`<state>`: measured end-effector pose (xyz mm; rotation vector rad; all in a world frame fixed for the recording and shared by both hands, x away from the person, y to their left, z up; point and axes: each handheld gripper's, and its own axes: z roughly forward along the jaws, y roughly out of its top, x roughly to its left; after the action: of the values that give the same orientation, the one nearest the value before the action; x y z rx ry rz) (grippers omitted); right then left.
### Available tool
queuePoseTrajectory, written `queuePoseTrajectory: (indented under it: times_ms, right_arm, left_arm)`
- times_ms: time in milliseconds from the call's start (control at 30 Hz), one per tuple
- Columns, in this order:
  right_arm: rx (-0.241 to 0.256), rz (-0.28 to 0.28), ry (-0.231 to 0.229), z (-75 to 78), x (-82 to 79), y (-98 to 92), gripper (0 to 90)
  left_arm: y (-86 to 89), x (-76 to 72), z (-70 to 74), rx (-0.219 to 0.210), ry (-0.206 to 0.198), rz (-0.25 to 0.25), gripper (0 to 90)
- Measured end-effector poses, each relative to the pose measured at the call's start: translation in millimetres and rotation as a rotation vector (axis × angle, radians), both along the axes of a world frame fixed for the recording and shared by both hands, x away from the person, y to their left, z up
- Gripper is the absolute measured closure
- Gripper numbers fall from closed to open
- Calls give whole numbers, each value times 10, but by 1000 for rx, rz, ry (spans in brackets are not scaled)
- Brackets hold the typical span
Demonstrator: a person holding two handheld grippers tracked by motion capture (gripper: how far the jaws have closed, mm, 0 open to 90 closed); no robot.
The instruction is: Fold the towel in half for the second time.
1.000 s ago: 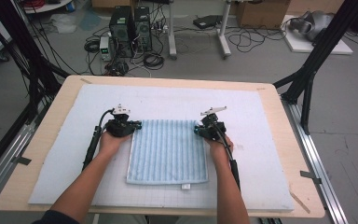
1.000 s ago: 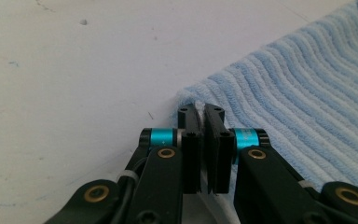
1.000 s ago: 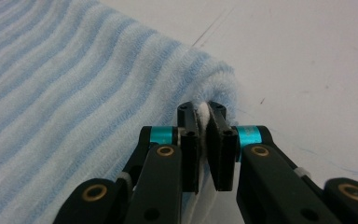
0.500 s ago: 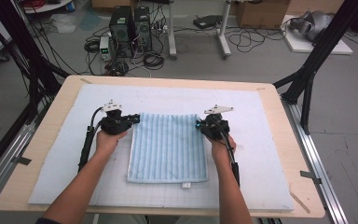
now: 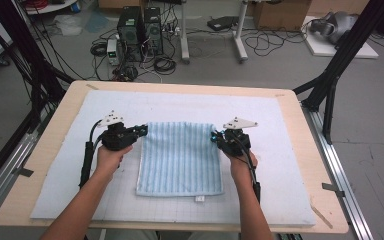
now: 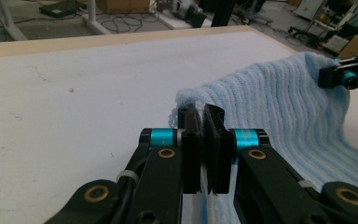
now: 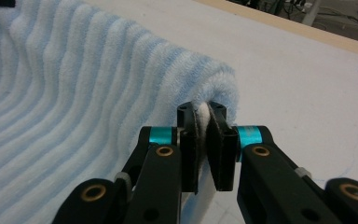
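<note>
Left gripper [image 6: 204,122] pinched on one far corner of the light blue striped terry towel [image 5: 180,155], right gripper [image 7: 204,122] clamped on the other. Far edge raised, near edge flat on the white padded table cover [image 5: 280,150]. Probably a fold just begun; carry-over and release remaining.

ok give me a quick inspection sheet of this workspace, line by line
surface: wooden table covered by a white mat
job's things: blue striped towel, far edge lifted, near edge flat on the mat
clutter: nothing seen on the mat
grippers: left hand-held gripper and right hand-held gripper each shut on a far towel corner
cables: black cable runs along the left forearm; loose cables on the floor
surroundings: computer towers, black frame legs
</note>
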<state>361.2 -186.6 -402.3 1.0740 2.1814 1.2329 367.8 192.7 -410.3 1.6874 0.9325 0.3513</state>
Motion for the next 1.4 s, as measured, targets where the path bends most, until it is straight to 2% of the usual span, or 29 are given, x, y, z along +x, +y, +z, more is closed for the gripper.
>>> queuePoseTrajectory:
  times_ms: [133,233,300,367,400,433,467,567,633,700,833,867,933,1033,1167,1400]
  right_arm:
    - [6,10,-10,14,-95,-15,841]
    - [21,22,-14,19,-163,-32,840]
    - [21,32,-13,28,-208,-37,840]
    - [22,42,-21,34,-267,-40,840]
    - [18,45,-25,31,-293,-40,840]
    - [15,52,-25,25,-314,-43,840]
    - [17,53,-24,17,-337,-47,840]
    - [20,54,-16,-16,-402,-65,840]
    - [19,59,-16,-44,-444,-73,839]
    - [22,63,-11,-68,-492,-82,838]
    - [34,71,-11,-114,-595,-103,836]
    - [31,74,-12,-122,-611,-103,836]
    - [19,81,-8,-142,-655,-100,837]
    - [15,92,-7,-163,-709,-102,836]
    - [10,108,-7,-178,-763,-109,836]
    - [2,147,-6,-233,-863,-125,826]
  left_arm:
    - [31,-73,-4,4,9,-22,856]
    - [48,-150,14,-19,-6,-31,856]
    - [55,-203,10,-8,-12,-38,856]
    - [75,-257,-11,-16,-8,-44,856]
    - [76,-278,-12,0,-3,-55,855]
    - [75,-309,-16,8,-12,-55,855]
    - [78,-344,-23,-3,-16,-51,855]
    - [84,-430,-44,-12,-9,-65,855]
    - [81,-485,-59,0,-2,-83,854]
    - [88,-548,-79,-13,-7,-82,854]
    - [95,-641,-120,19,9,-107,854]
    - [93,-662,-120,30,4,-116,853]
    - [91,-707,-129,1,1,-114,853]
    - [84,-761,-154,14,4,-131,853]
    - [98,-838,-190,3,9,-137,853]
    - [105,-979,-274,28,23,-162,853]
